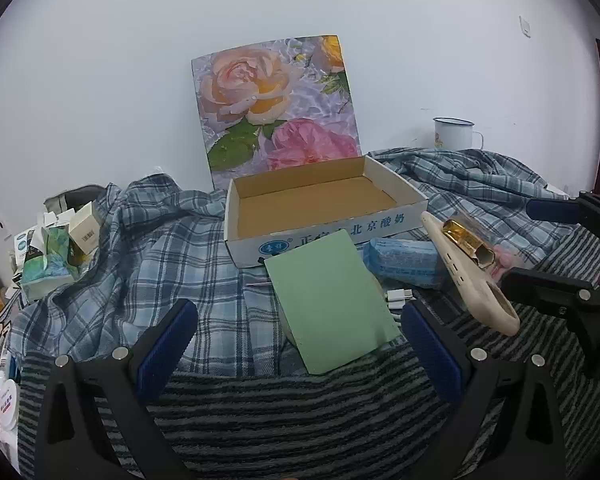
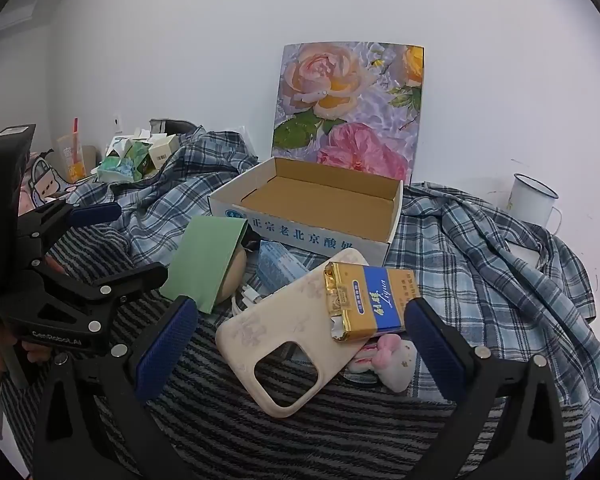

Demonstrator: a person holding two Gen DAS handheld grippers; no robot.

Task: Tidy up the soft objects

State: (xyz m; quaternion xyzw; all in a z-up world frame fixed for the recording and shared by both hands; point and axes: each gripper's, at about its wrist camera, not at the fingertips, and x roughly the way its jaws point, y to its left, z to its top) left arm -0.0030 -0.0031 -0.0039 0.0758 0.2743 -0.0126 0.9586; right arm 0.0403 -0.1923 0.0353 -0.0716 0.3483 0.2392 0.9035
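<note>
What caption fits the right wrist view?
Open fingers frame a phone case and cigarette pack before an empty box.

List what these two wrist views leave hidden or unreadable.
- Round beige object: right wrist view, mostly covered by the green card.
- White cable: both views, runs under the phone case.
- Pink plush toy: right wrist view, partly under the cigarette pack.

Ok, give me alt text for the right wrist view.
Open right gripper hovers over a cream phone case with a cigarette pack on it, lying on striped and plaid cloth. Behind sits an empty cardboard box.
</note>
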